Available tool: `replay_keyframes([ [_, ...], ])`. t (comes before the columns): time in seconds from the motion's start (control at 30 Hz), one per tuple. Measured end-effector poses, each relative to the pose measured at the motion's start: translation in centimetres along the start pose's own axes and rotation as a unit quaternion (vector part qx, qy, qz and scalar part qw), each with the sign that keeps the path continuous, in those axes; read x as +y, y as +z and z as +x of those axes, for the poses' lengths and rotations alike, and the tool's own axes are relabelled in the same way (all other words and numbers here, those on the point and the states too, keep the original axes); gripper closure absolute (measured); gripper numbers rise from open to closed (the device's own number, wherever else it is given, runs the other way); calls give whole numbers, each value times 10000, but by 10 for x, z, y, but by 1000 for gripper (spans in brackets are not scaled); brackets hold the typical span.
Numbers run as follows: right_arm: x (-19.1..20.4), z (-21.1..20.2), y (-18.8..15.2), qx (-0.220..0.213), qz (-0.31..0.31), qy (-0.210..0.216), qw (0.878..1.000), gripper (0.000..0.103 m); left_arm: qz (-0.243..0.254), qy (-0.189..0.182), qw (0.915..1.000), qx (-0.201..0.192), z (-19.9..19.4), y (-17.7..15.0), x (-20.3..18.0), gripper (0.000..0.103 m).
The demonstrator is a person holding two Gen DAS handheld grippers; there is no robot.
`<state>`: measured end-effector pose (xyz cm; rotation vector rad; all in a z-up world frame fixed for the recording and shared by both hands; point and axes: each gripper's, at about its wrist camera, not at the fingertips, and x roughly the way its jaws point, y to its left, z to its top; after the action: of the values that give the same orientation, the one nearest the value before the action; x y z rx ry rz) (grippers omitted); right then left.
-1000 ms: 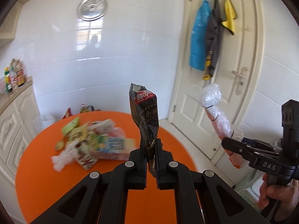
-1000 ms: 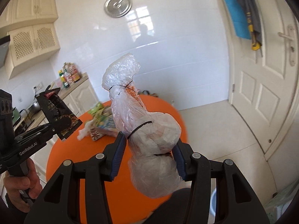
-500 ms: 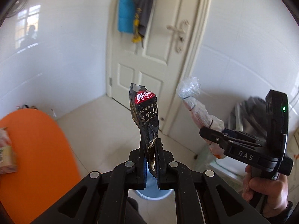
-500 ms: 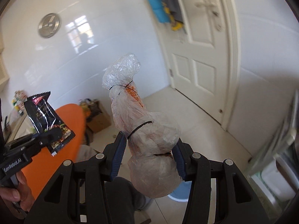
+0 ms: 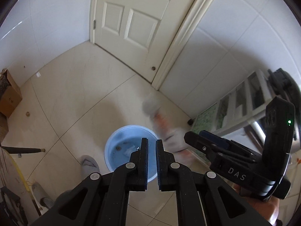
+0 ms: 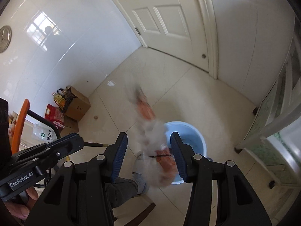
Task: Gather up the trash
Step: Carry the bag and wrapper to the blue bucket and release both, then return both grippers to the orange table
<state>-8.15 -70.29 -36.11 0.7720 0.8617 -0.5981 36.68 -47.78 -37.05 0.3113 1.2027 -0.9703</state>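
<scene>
A crinkled clear plastic bundle (image 6: 150, 141) with orange contents, cinched by a thin black band, sits between the blue-padded fingers (image 6: 119, 154) of the right claw (image 6: 148, 155), which holds it at its lower bulge. The bundle is motion-blurred; its long axis runs up and away from the claw, tilted toward the upper left in the right wrist view. The left claw (image 5: 151, 150) is matte black, its ridged jaws nearly together with nothing between them. Below both stands a round pale-blue bucket (image 5: 112, 145) with a few scraps inside, on glossy cream floor tiles (image 5: 75, 94). A white panelled door (image 5: 131, 18) and white tiled walls close the corner.
</scene>
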Motion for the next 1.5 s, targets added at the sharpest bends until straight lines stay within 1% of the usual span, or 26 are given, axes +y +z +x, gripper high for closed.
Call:
replay_keyframes([
  [0.03, -5, 14, 3, 87, 39, 3, 10000, 54, -62, 122, 9999, 79, 15, 24, 4, 97],
  [0.07, -8, 26, 4, 189, 89, -25, 9998, 54, -150, 273, 9993, 212, 26, 28, 11, 96],
  [0.1, -15, 42, 4, 396, 194, -93, 9990, 53, -208, 365, 9987, 280, 36, 34, 12, 94],
  [0.13, -22, 55, 4, 600, 314, -160, 9976, 52, -267, 506, 9979, 308, 39, 36, 16, 88],
  [0.17, -25, 60, 3, 692, 409, -226, 9965, 50, -247, 651, 9972, 289, 40, 36, 17, 82],
  [0.2, -28, 60, 0, 689, 484, -260, 9961, 48, -191, 766, 9966, 236, 39, 37, 14, 60],
  [0.23, -28, 56, -3, 631, 516, -251, 9964, 40, -130, 916, 9956, 130, 36, 35, 8, 34],
  [0.27, -29, 50, -5, 530, 550, -284, 9967, 24, -93, 1129, 9936, -55, 31, 34, 8, 24],
  [0.3, -27, 43, -6, 427, 549, -331, 9970, 15, -92, 1265, 9917, -197, 26, 33, 6, 13],
  [0.33, -24, 35, -7, 321, 497, -371, 9976, 4, -94, 1362, 9902, -295, 23, 33, 5, 10],
  [0.37, -26, 30, -5, 249, 447, -394, 9979, 0, -100, 1417, 9893, -338, 20, 34, 4, 10],
  [0.47, -13, 7, -3, 52, 314, -557, 9979, 0, -126, 1329, 9903, -393, 11, 33, -2, 10],
  [0.53, -3, -10, -1, -94, 239, -619, 9978, 0, -108, 1303, 9901, -508, -5, 25, -8, 10],
  [0.6, 10, -32, 0, -301, 166, -596, 9976, 0, -84, 1217, 9904, -656, -35, 8, -12, 10],
  [0.63, 19, -45, 1, -407, 114, -594, 9973, 0, -69, 1170, 9903, -748, -45, 8, -15, 10],
  [0.67, 24, -53, 1, -483, 74, -604, 9970, 0, -68, 1146, 9899, -828, -79, -15, -13, 10],
  [0.73, 43, -76, 3, -694, -50, -590, 9958, 0, -41, 1071, 9887, -1044, -112, -28, -14, 10],
  [0.83, 70, -106, 5, -947, -245, -516, 9939, 0, -22, 1043, 9848, -1389, -153, -49, -18, 9],
  [0.93, 99, -135, 3, -1196, -458, -409, 9909, 0, -83, 1011, 9798, -1725, -194, -74, -12, 7],
  [1.03, 134, -159, -2, -1394, -683, -309, 9874, 0, -156, 1090, 9723, -2062, -236, -99, -5, 5],
  [1.17, 179, -181, -14, -1577, -1007, -155, 9822, 0, -348, 1214, 9615, -2442, -297, -138, 9, 4],
  [1.27, 214, -195, -24, -1675, -1243, 27, 9780, 0, -504, 1378, 9524, -2672, -330, -167, 16, 3],
  [1.33, 236, -202, -31, -1750, -1434, 127, 9740, 0, -644, 1470, 9455, -2833, -356, -187, 26, 3],
  [1.5, 293, -220, -52, -1904, -1886, 426, 9625, 0, -953, 1874, 9234, -3213, -420, -247, 45, 1],
])
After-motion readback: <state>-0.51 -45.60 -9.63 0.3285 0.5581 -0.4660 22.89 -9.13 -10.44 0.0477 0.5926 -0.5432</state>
